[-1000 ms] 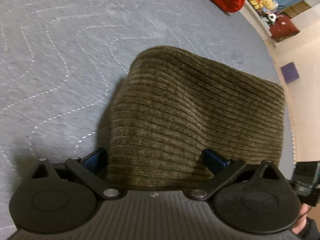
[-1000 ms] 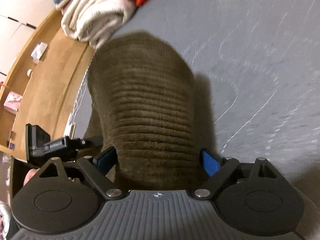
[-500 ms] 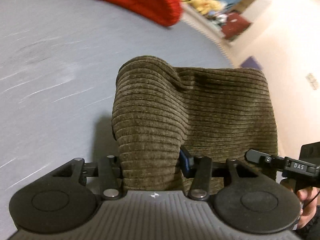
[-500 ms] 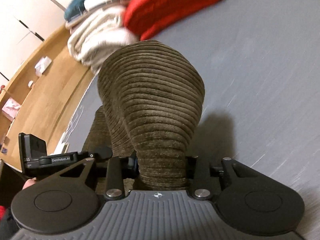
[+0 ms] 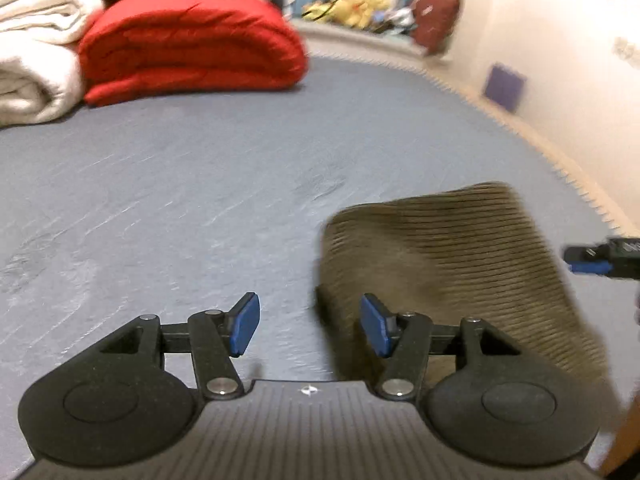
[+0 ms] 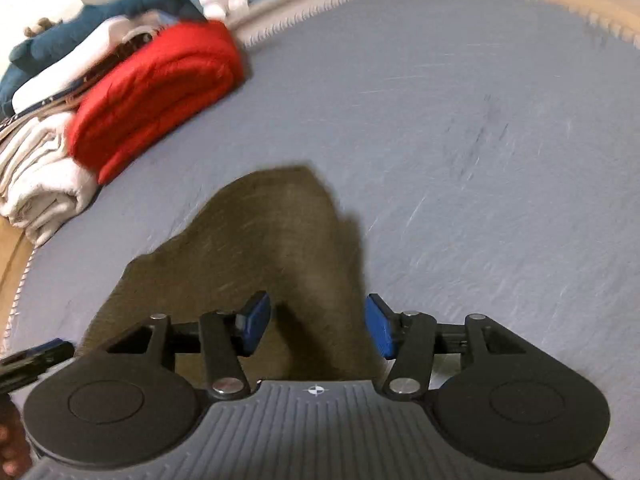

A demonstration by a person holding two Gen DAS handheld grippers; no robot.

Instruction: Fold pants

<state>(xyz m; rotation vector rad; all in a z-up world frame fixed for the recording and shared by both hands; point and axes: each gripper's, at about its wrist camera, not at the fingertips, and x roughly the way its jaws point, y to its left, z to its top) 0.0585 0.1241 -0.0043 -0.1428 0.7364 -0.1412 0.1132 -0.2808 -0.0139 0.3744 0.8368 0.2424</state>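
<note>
The folded olive corduroy pants (image 5: pixel 460 264) lie on the grey-blue bedspread (image 5: pixel 200 200). In the left wrist view they sit to the right, partly behind the right-hand finger. My left gripper (image 5: pixel 310 326) is opening, with only bedspread between its blue pads. In the right wrist view the pants (image 6: pixel 260 240) lie below and ahead of my right gripper (image 6: pixel 318 326). Its jaws are opening too, and the pads stand clear of the cloth. The tip of the right gripper (image 5: pixel 600 258) shows at the right edge of the left wrist view. Both views are motion-blurred.
A folded red blanket (image 5: pixel 192 44) and cream blankets (image 5: pixel 32 60) are stacked at the far side of the bed, with blue bedding and soft toys behind. The bed's stitched edge (image 5: pixel 560 160) runs along a pale wall on the right. A wooden ledge (image 6: pixel 8 272) borders the left.
Both grippers closed on the raised fold of the pants, then let go and pulled back and up. The left gripper swung left, so the pants now sit off to its right.
</note>
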